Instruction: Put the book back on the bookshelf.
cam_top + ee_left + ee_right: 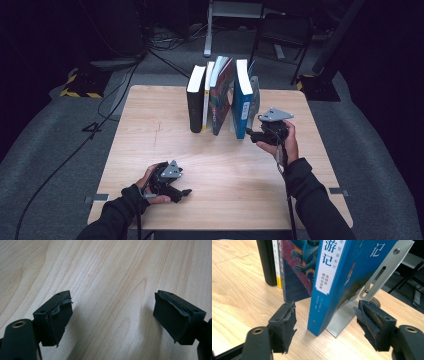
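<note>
A blue book (242,105) (337,277) stands upright at the right end of a short row of books, leaning against a metal bookend (255,95) (382,272). My right gripper (252,134) (325,306) is open, with one jaw on each side of the blue book's lower spine. Neither pad touches it. To its left stand an illustrated dark book (221,100) (297,270), a thin white and yellow book (206,97) and a black book (195,100) (265,262). My left gripper (185,192) (112,296) rests open near the table's front left with only bare wood between its jaws.
The wooden table (150,150) sits on grey carpet. Cables (100,115) trail across the floor at the left, beside a yellow and black striped base (80,85). A chair (282,30) and a stand leg (207,35) are behind the table.
</note>
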The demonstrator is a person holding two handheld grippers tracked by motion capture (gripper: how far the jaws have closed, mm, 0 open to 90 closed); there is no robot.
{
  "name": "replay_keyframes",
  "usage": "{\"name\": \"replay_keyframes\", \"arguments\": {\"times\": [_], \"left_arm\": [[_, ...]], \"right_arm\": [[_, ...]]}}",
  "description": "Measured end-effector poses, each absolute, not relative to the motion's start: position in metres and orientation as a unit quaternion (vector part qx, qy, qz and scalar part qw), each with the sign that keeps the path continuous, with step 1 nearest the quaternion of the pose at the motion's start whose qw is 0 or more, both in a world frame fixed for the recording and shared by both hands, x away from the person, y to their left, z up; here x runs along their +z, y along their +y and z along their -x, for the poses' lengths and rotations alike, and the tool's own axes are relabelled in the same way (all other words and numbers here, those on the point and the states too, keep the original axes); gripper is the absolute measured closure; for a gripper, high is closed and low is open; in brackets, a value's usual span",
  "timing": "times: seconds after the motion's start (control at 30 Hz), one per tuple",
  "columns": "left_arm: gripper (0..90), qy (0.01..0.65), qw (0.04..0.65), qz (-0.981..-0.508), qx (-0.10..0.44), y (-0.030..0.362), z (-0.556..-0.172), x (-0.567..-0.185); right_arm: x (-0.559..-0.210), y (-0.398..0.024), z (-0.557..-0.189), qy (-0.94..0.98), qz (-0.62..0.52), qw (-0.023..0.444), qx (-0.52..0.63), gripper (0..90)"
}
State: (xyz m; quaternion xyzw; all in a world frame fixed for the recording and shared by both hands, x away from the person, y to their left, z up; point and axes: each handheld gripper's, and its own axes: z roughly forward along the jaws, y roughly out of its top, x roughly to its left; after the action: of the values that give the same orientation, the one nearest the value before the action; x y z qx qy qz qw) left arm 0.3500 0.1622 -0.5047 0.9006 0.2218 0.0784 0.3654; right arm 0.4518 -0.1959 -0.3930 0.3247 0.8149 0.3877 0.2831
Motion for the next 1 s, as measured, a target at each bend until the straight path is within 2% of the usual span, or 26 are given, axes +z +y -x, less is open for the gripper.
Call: {"name": "replay_keyframes", "arguments": {"times": [0.5, 1.0], "left_arm": [[15.7, 0.222, 0.365, -0.9, 0.079, 0.162, -0.35, -0.505], [15.7, 0.223, 0.366, -0.9, 0.079, 0.162, -0.35, -0.505]], "right_arm": [[-0.392, -0.211, -0.423, 0.842, -0.292, 0.282, 0.355, 26.9], [-0.412, -0.23, -0.397, 0.855, -0.276, 0.286, 0.333, 26.1]]}}
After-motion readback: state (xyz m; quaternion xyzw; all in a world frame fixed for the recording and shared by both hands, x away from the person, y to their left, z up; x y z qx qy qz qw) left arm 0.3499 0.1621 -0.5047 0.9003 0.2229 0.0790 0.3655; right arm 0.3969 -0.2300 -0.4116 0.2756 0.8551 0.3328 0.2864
